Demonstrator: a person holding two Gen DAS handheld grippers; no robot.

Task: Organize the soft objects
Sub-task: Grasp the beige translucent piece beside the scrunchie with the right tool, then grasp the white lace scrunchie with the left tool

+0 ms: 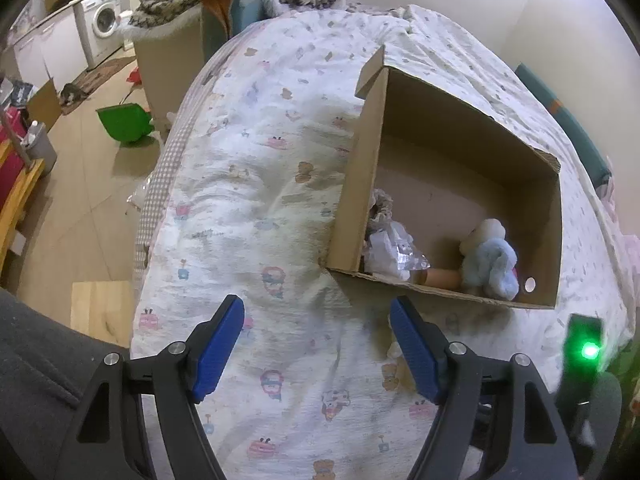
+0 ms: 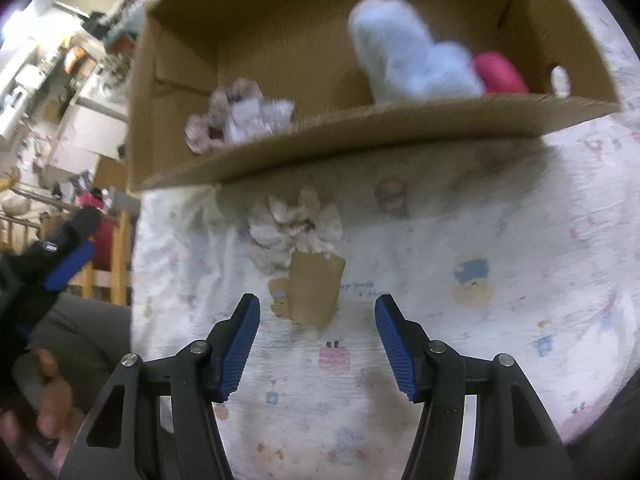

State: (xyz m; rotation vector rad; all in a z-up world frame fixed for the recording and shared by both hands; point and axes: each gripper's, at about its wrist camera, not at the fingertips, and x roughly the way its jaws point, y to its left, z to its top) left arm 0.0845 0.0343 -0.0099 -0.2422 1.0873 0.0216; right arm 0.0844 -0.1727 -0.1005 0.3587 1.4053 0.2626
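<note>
My left gripper (image 1: 316, 320) hangs released over the printed bed quilt (image 1: 256, 184), its blue pads spread wide with only fabric between them, at the bottom centre of the left wrist view. The open cardboard box (image 1: 372, 168) sits on the quilt in the right half of that view, its near wall just above my right-hand pad. Inside, along the near wall, lie a crinkled clear-wrapped bundle (image 1: 390, 250) towards the left corner and a fluffy pale blue plush (image 1: 494, 262) to the right of it.

My right gripper (image 2: 316, 308) is also released, pads apart and grasping nothing, low in the centre of the right wrist view. Just above the gap lies a small white frilly scrunchie on a brown card tag (image 2: 298, 236), resting on the quilt below the box's near wall (image 2: 360, 136). In this blurred view the blue plush (image 2: 412, 64) lies in the box at upper right, with a pink soft item (image 2: 500, 74) touching its right side and the wrapped bundle (image 2: 240, 118) at left. My left gripper (image 2: 68, 260) shows at the left edge.
</note>
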